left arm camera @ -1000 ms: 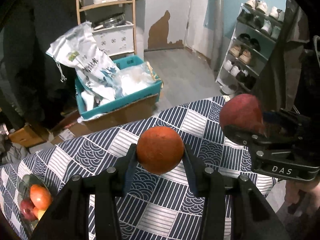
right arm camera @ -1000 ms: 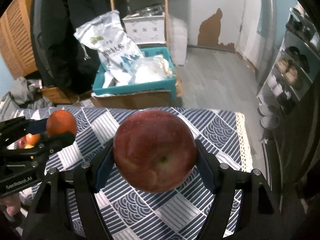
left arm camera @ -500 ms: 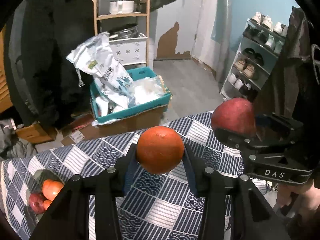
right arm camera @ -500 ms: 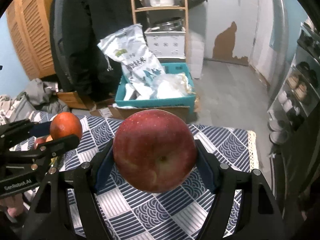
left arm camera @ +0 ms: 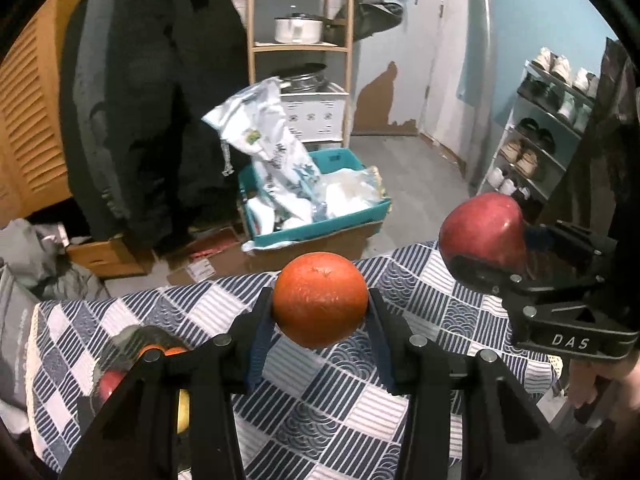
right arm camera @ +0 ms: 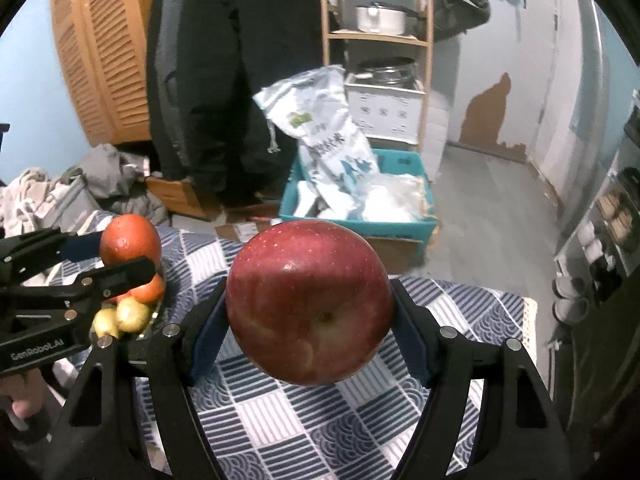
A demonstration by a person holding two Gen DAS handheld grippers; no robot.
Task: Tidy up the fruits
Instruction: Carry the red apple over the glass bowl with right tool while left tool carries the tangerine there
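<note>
My left gripper [left arm camera: 320, 312] is shut on an orange [left arm camera: 320, 304] and holds it above the blue-and-white patterned tablecloth [left arm camera: 344, 412]. To its right my right gripper [right arm camera: 310, 308] is shut on a big red apple [right arm camera: 310, 304], also held above the cloth. The apple [left arm camera: 482, 234] shows in the left wrist view too, and the orange [right arm camera: 130, 240] in the right wrist view. A fruit bowl [right arm camera: 154, 314] at the table's left holds several fruits, among them yellow-green ones [right arm camera: 128, 314] and a red one [left arm camera: 110, 384]. The left gripper's fingers hide much of the bowl.
Beyond the table's far edge, on the floor, stands a teal crate [left arm camera: 316, 216] with bags on a cardboard box. A dark coat [left arm camera: 152, 92] hangs at the back left beside a wooden shelf [left arm camera: 300, 48]. A shoe rack [left arm camera: 552, 128] stands at right.
Both grippers rose and swung left with their fruits still held. The fruit bowl has come nearer to the left gripper, and more of the room's back wall shows.
</note>
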